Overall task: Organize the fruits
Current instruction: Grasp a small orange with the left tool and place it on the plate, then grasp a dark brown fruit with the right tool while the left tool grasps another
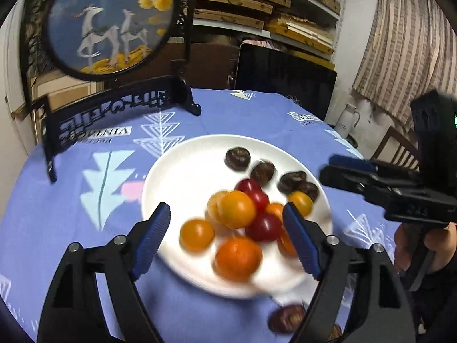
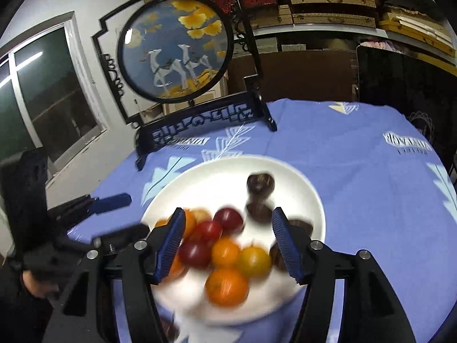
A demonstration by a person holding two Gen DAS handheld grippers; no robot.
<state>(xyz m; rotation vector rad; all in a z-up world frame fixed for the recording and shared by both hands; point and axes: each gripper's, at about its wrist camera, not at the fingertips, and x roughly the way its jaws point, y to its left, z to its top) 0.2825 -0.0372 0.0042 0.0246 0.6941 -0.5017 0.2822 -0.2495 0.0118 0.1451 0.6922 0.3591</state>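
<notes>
A white plate on the blue tablecloth holds several orange fruits, red ones and dark brown chestnuts. A loose chestnut lies on the cloth just off the plate's near rim. My left gripper hovers open over the plate's near side, nothing between its blue pads. My right gripper is also open and empty above the fruit pile, coming in from the plate's right. The fruit is motion-blurred.
A round deer picture in a black ornamental stand stands at the table's far left. Behind it are shelves of flat boxes and a dark panel. A white jug sits beyond the right table edge. A person's hand holds the right gripper.
</notes>
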